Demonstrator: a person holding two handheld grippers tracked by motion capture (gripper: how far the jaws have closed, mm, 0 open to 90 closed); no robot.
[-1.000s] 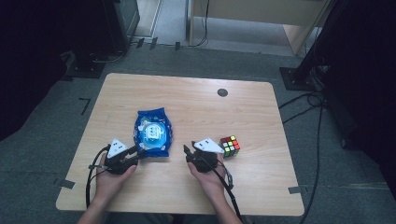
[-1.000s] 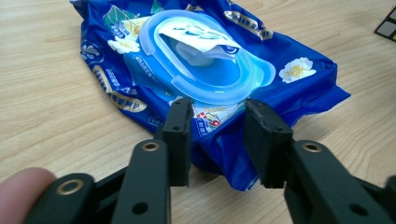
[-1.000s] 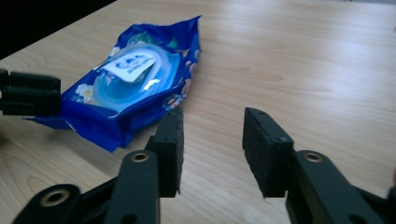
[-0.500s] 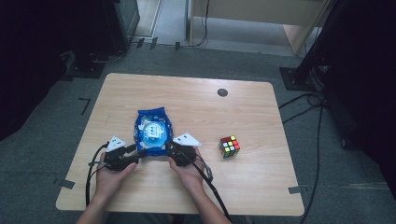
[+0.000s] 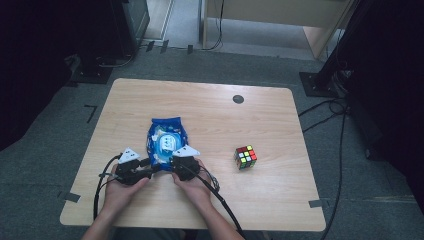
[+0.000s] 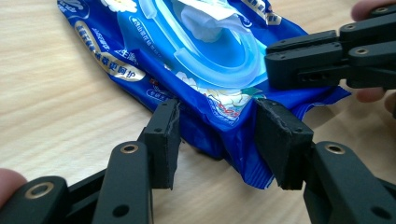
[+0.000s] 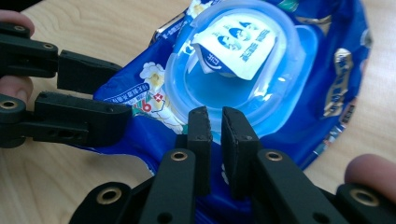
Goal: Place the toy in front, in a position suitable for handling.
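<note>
A blue wet-wipes pack lies on the wooden table, its round light-blue lid facing up. A white printed seal stands peeled up in the opening. My left gripper grips the pack's near end, both pads against the crumpled film; its jaws have just been opening a little. My right gripper sits at the lid's near rim, its jaws just closing to a narrow slit on that rim. In the high view the left gripper and right gripper meet at the pack's near edge.
A colour cube sits on the table right of the hands. A dark round grommet marks the far side. Cables trail from both grippers over the near edge. Dark stands and cables surround the table on the floor.
My right gripper has moved left, from beside the cube to the pack's near edge. The left hand has stayed where it was. The cube and the pack have not shifted.
</note>
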